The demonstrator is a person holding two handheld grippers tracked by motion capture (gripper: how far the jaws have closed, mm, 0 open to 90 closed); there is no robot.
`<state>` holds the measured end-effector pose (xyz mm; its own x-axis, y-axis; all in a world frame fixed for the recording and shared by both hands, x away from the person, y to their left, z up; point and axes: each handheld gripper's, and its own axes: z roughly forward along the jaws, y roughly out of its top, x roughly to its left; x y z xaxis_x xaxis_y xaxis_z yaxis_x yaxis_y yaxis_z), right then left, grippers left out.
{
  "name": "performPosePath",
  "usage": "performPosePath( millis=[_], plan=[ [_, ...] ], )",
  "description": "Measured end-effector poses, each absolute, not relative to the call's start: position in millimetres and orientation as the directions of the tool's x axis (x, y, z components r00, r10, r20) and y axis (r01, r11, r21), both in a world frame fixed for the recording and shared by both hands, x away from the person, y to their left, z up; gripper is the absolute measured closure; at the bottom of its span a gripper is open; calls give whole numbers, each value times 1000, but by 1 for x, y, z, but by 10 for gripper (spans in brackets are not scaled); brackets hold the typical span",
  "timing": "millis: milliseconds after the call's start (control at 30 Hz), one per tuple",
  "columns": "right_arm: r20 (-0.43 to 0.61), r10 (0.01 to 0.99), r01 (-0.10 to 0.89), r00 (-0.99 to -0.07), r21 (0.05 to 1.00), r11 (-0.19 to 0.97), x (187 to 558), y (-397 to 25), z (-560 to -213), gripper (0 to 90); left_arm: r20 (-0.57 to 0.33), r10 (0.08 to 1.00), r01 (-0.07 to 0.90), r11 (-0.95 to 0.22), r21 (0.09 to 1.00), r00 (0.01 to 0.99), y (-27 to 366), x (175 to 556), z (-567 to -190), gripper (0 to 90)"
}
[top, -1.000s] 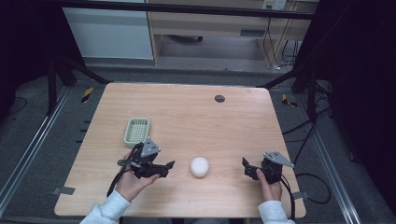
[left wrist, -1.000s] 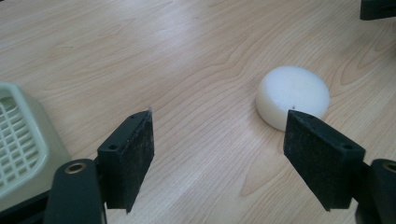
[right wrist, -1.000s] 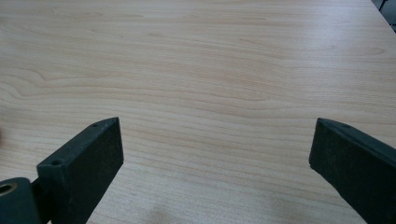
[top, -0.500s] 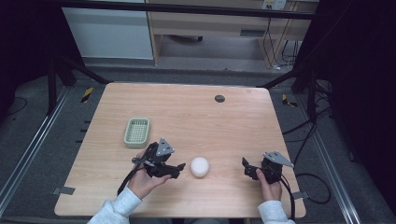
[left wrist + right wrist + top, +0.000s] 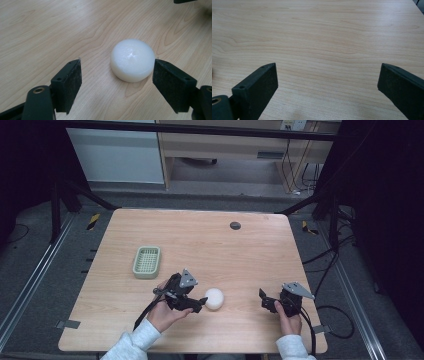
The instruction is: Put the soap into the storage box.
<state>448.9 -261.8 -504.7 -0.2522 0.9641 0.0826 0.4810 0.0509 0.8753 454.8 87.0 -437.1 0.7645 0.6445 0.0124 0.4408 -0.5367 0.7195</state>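
High view, from the left: a green basket lies on the wooden table, well apart from both grippers. Near the front edge, the left gripper lies low over the wood, pointing right, its tips at a white round soap. Left gripper view gives the jaws spread wide, with the soap resting on the table between them, off centre toward the right-hand jaw. That jaw's pad sits just beside the soap's edge, perhaps grazing it; whether it truly touches I cannot tell. The left-hand jaw stands clear, with bare wood between it and the soap. Nothing is gripped.

Farther right, the right gripper rests near the front right corner, well apart from the soap. Right gripper view shows its jaws wide apart with bare table between them, holding nothing. A small dark disc lies far back on the table.
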Motion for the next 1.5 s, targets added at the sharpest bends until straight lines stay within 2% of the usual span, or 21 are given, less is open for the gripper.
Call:
performPosePath(
  millis=[1100,1500],
  plan=[
    [92,963,482,-255,875,44,449,-262,-505,33,23,586,433,-624,650,810,44,463,-457,167],
    [94,962,482,-256,875,43,449,-262,-505,33,26,600,455,-633,627,800,36,470,-466,167]
  ],
)
